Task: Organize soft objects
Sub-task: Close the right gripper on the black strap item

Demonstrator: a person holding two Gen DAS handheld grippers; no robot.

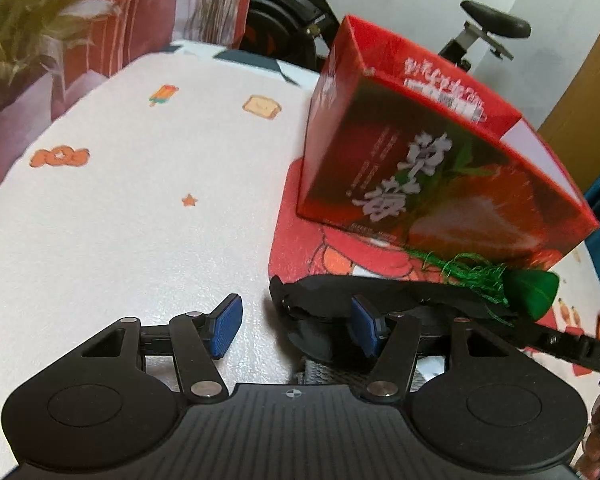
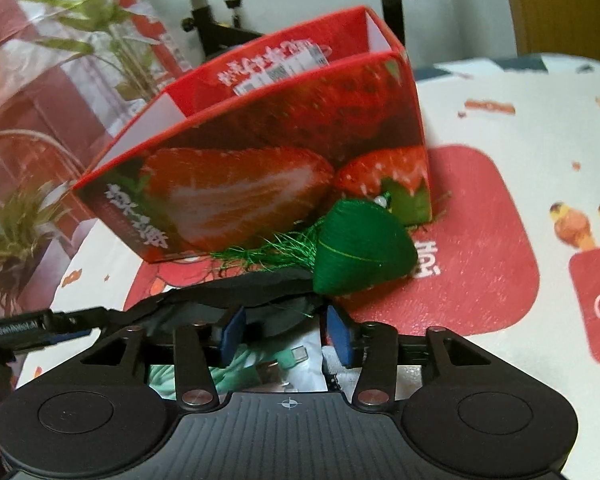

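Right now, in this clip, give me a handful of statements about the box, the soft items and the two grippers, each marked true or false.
1. The strawberry box is open at the top. True.
2. The green zongzi-shaped sachet lies inside the box. False: it lies outside, on the red mat in front of the box.
3. The sachet has a green tassel. True.
4. The left gripper is shut. False: its blue pads stand apart, with the edge of a black eye mask by its right pad.
5. The right gripper holds the sachet. False: its jaws are open, just short of the sachet.
6. The tablecloth is plain white. False: it carries small cartoon prints.
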